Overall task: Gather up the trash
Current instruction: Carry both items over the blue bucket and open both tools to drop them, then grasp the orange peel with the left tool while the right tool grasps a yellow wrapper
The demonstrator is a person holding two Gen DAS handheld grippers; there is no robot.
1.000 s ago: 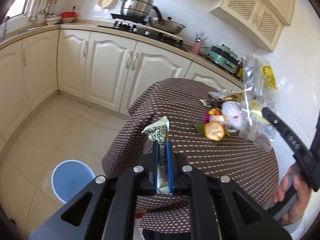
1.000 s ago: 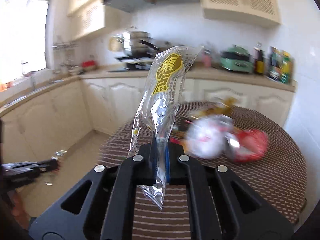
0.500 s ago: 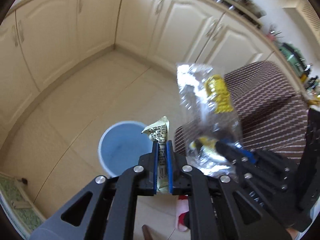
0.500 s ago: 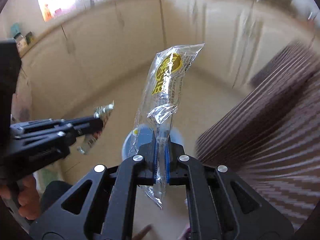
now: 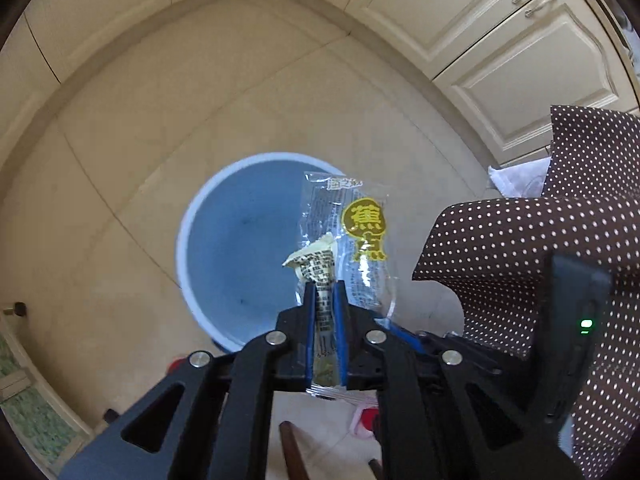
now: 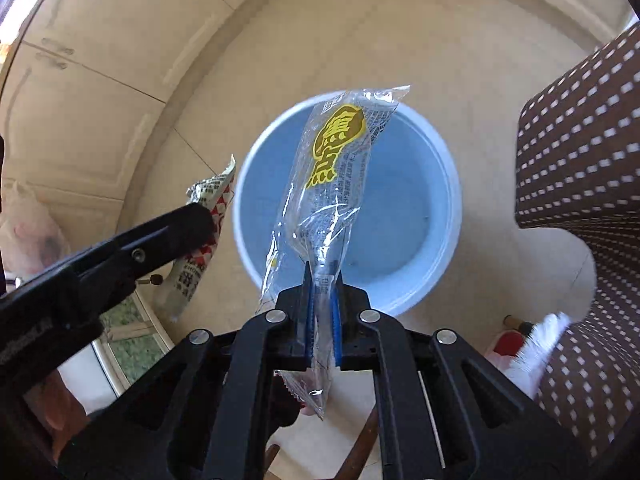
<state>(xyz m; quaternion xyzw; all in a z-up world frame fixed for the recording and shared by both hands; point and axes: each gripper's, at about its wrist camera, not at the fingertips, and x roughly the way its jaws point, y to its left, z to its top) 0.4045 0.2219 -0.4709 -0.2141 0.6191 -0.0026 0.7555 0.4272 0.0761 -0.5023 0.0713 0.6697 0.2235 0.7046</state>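
The round blue trash bin (image 5: 240, 240) (image 6: 400, 208) stands on the floor straight below both grippers. My left gripper (image 5: 323, 286) points down over it, pinching a small crumpled printed wrapper (image 5: 314, 264); its jaws are opening, with the wrapper still between the pads. My right gripper (image 6: 323, 276) grips the lower end of a long clear plastic bag with a yellow label (image 6: 336, 160) (image 5: 360, 240) above the bin; its jaws are opening too. Seen from the right wrist view, the left gripper (image 6: 200, 216) and its wrapper (image 6: 208, 196) hang just left of the bin's rim.
The brown dotted tablecloth (image 5: 520, 240) (image 6: 580, 160) hangs down on the right, close to the bin. Cream cabinet doors (image 5: 500, 40) line the far side of the tiled floor. A red and white item (image 6: 516, 344) lies on the floor near the cloth.
Both grippers have swung down from the table and now point at the floor. The bin has grown larger and sits under both pieces of trash, which stay between the pads.
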